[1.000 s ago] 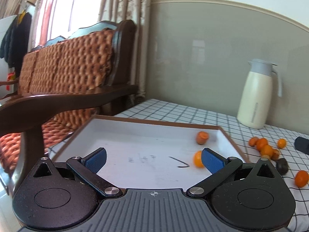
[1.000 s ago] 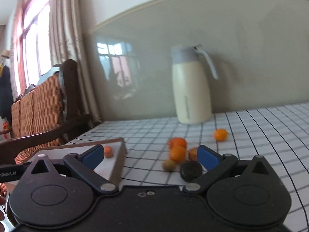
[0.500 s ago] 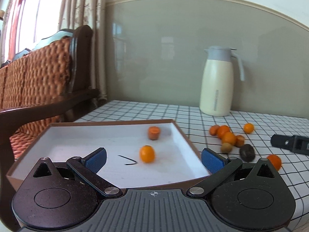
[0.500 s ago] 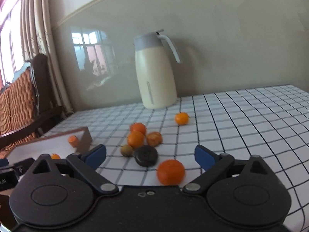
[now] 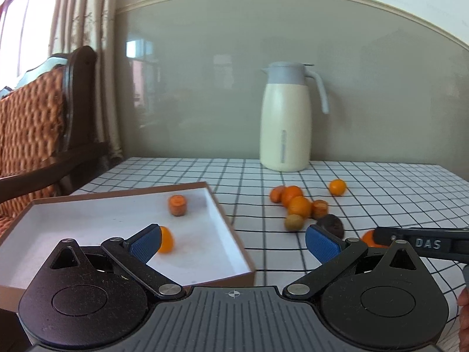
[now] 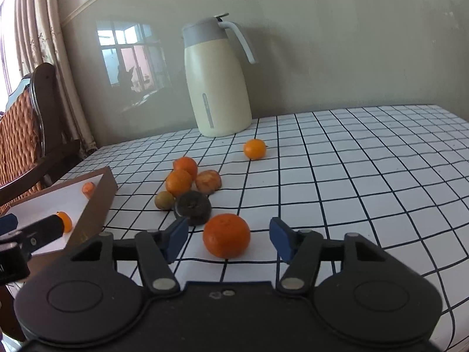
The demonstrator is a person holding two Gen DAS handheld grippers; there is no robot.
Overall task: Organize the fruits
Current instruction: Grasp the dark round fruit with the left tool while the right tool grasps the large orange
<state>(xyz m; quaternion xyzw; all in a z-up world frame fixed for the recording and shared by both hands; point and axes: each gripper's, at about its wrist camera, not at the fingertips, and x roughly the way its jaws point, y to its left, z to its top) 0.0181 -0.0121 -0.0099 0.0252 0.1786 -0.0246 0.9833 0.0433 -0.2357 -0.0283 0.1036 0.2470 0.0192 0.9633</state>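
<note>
Between the fingers of the right gripper: a tangerine, on the tablecloth, jaws closing, pads clear of it. Just beyond the left finger: a dark fruit, then a cluster of fruits. Further back: a jug. Left of the fingers: a box, two fruits inside.

left gripper: black linkage arms, blue ribbed pads, silver pivot screws
right gripper: black, blue pads, white "DAS" lettering

"DAS" in white on right hand-held gripper finger.
</note>
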